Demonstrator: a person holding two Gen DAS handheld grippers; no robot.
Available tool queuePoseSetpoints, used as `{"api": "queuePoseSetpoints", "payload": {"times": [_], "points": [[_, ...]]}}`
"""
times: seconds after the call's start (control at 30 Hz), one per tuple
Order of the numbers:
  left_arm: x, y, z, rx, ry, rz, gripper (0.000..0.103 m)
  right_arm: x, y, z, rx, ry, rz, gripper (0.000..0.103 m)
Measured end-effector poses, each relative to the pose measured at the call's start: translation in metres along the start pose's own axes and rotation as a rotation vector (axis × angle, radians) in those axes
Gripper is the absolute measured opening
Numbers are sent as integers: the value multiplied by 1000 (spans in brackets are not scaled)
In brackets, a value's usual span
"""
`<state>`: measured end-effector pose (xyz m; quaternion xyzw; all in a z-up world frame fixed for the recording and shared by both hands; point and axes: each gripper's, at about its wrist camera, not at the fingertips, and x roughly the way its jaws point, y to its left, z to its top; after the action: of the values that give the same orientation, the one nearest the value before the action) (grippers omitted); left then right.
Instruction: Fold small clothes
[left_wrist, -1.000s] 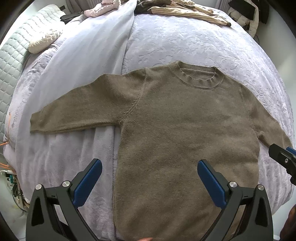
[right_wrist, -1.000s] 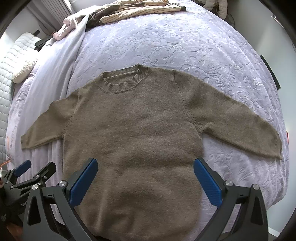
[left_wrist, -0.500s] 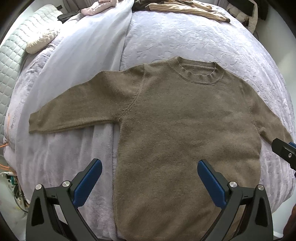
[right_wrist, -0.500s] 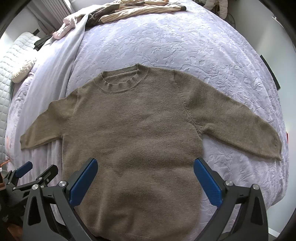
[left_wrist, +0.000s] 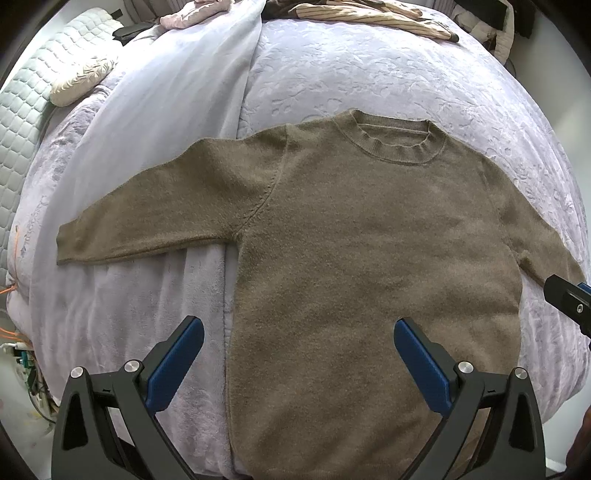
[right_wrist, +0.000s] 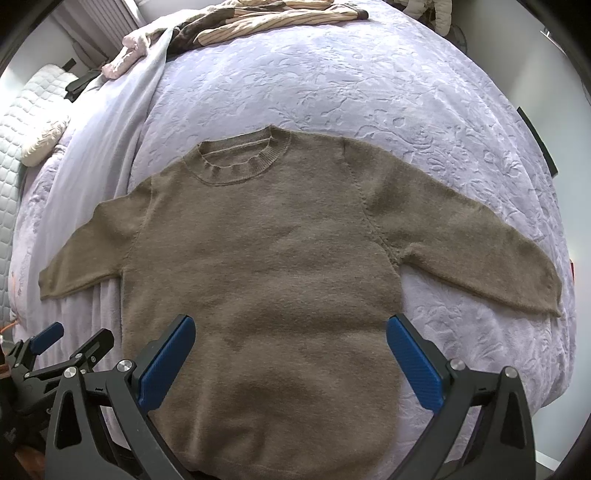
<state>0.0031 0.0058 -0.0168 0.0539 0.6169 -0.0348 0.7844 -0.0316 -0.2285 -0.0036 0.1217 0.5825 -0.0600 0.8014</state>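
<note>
- Sweater lies flat, face up, on the lavender bedspread; collar points away from you, hem nearest you.
- Both sleeves are spread out to the sides: left sleeve over the smooth pale blanket, right sleeve over the embossed part of the cover.
- Your left gripper is spread wide, holding nothing, above the hem area.
- Your right gripper is likewise wide apart and empty, over the lower body of the sweater.
- Progress, imo: garment is laid out and smoothed, but no fold made yet. Sleeves, sides and hem-to-collar fold all remain.
- Other clothes are piled at the far end of the bed; looks like more to do after this one.
</note>
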Motion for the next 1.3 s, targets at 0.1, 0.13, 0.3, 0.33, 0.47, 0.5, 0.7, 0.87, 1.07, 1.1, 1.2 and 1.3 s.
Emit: {"api": "queuePoseSetpoints", "payload": {"times": [0.1, 0.13, 0.3, 0.33, 0.47, 0.5, 0.7, 0.87, 1.07, 1.1, 1.2, 1.3], "points": [[1, -1, 0, 1, 5, 3, 103, 0, 0, 0, 1, 4, -2, 103], [2, -1, 0, 1, 6, 3, 103, 0, 0, 0, 1, 5, -3, 103], [3, -2, 0, 13, 8, 11, 103, 1, 1, 0, 1, 10, -5, 103], [3, -3, 0, 16, 8, 12, 103, 1, 1, 0, 0, 11, -5, 103], [5, -4, -1, 28, 14, 18, 103, 1, 2, -1, 1, 11, -7, 103], [5, -4, -1, 30, 15, 23, 103, 1, 2, -1, 1, 11, -7, 103], [9, 0, 0, 13, 25, 31, 103, 4, 4, -2, 0, 16, -10, 103], [14, 5, 0, -30, 60, 7, 103, 5, 5, -1, 3, 21, -13, 103], [17, 6, -1, -15, 63, 5, 103, 8, 5, -1, 0, 23, -18, 103], [17, 6, -1, -18, 64, 3, 103, 8, 5, -1, 0, 24, -18, 103], [19, 8, -1, -23, 72, -13, 103, 10, 4, 0, 4, 31, -21, 103], [20, 8, -2, -23, 70, -7, 103, 13, 4, 0, 2, 37, -24, 103]]}}
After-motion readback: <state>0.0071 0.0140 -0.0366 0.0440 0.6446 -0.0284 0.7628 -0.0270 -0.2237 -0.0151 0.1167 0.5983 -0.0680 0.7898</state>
